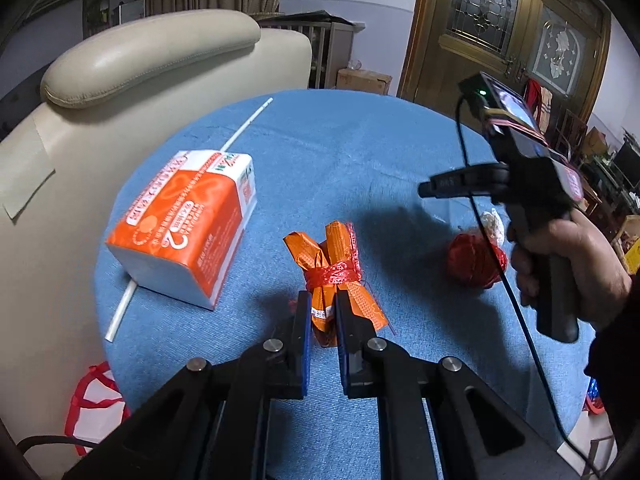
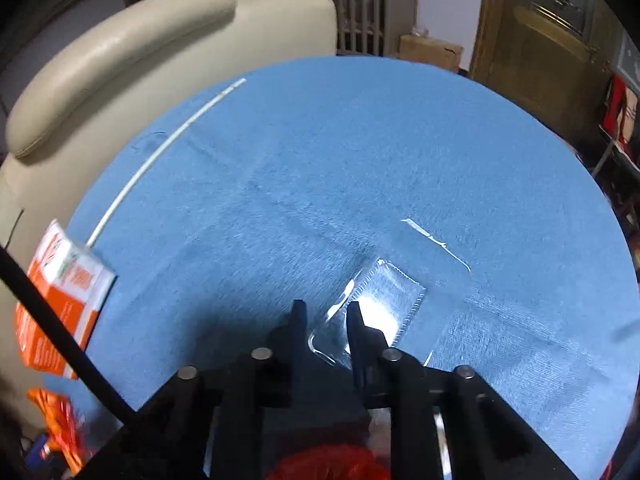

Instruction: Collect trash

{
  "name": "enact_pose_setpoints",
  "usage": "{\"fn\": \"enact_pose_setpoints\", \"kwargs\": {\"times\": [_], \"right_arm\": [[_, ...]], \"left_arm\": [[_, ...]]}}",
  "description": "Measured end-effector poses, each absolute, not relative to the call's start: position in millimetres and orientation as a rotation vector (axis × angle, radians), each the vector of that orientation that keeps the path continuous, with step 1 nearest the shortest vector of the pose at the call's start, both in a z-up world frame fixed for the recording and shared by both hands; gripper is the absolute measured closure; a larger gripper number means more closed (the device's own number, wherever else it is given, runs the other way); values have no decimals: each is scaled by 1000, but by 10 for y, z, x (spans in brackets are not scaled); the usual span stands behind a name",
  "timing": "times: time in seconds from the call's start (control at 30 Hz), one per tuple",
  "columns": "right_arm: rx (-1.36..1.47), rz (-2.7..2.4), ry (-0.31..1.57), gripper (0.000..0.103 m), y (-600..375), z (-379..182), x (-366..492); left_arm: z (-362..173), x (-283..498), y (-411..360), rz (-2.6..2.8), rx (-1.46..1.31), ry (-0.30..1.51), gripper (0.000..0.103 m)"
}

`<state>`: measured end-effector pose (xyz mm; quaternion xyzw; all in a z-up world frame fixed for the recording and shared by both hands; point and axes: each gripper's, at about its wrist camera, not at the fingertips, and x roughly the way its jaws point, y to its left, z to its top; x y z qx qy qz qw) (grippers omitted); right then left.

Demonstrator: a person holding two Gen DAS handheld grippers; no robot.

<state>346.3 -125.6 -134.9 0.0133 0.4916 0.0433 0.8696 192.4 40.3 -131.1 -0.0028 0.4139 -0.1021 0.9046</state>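
Left claw is clamped on the orange wrapper bundle, whose long axis runs straight ahead. Right claw looks clenched too, maybe on the clear plastic sheet; can't tell.

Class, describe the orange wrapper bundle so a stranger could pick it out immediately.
Start at the round blue table. Near its front edge, right of the orange-and-white tissue pack, lies the orange wrapper bundle, clamped in the left gripper. Only it is tied with red netting.

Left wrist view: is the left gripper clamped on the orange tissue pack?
No, the left gripper is shut on the orange wrapper bundle; the orange tissue pack sits apart.
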Motion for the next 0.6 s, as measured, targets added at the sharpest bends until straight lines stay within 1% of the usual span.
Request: {"fn": "enact_pose_setpoints", "kwargs": {"times": [0.23, 0.4, 0.43, 0.47, 0.5, 0.53, 0.6], "right_arm": [[91, 176, 941, 87, -1466, -1044, 2980], [235, 211, 895, 82, -1759, -890, 2789], [242, 198, 890, 72, -1796, -887, 2802], [241, 181, 888, 40, -1832, -888, 2801], [238, 171, 895, 21, -1847, -902, 2823], [238, 169, 892, 9, -1843, -879, 2823], [232, 157, 846, 9, -1855, -887, 2843]], "left_arm": [[-1247, 1750, 357, -226, -4, 826, 91], [-1265, 1682, 345, -230, -8, 834, 91], [-1269, 1674, 346, -230, -8, 834, 91], [-1270, 1670, 345, -229, -6, 833, 91], [-1272, 1668, 348, -230, -6, 832, 91], [-1273, 1670, 352, -233, -9, 832, 91], [-1274, 1684, 348, -236, -9, 833, 91]]}}
